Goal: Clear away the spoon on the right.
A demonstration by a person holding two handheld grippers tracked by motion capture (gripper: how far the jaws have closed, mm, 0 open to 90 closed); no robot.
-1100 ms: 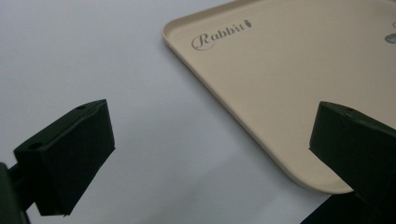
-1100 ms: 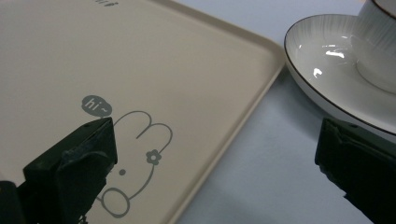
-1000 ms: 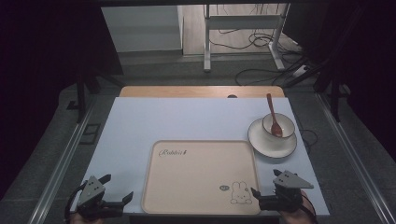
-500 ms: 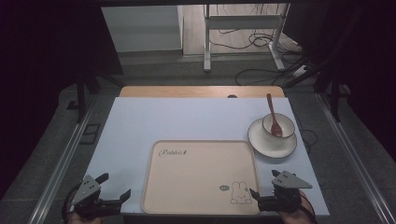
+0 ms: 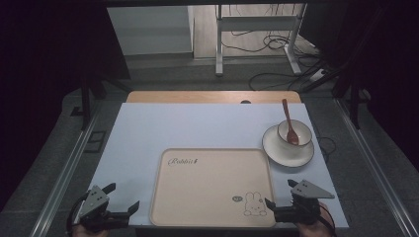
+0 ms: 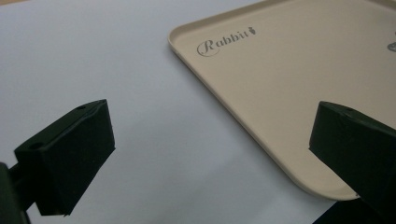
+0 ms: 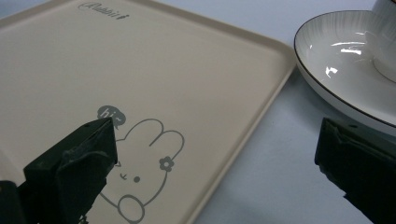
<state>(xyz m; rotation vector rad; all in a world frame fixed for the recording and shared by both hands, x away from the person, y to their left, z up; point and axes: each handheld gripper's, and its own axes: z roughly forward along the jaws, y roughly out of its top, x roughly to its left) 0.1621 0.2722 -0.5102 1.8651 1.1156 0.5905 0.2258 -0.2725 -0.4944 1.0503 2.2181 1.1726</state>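
A beige tray [image 5: 212,151] with a rabbit drawing lies flat on the white table top, near the front edge. Right of its far corner a white saucer [image 5: 276,150] holds a white cup [image 5: 301,134], and a red-brown spoon [image 5: 287,117] stands in the cup. My left gripper [image 5: 122,197] is open just off the tray's front left corner, its jaws straddling the tray's left rim [image 6: 219,93]. My right gripper [image 5: 279,193] is open at the front right corner, one jaw over the rabbit print [image 7: 144,154] and the other near the saucer [image 7: 345,60]. Neither holds anything.
The white top [image 5: 197,123] covers a wooden table whose bare strip [image 5: 212,97] shows at the far edge. Metal rails [image 5: 64,173] run along both sides. Beyond the table are a desk frame [image 5: 257,29] and floor cables [image 5: 276,74].
The left gripper has drifted slightly toward the near edge. The right gripper, tray, saucer, cup and spoon stay where they were.
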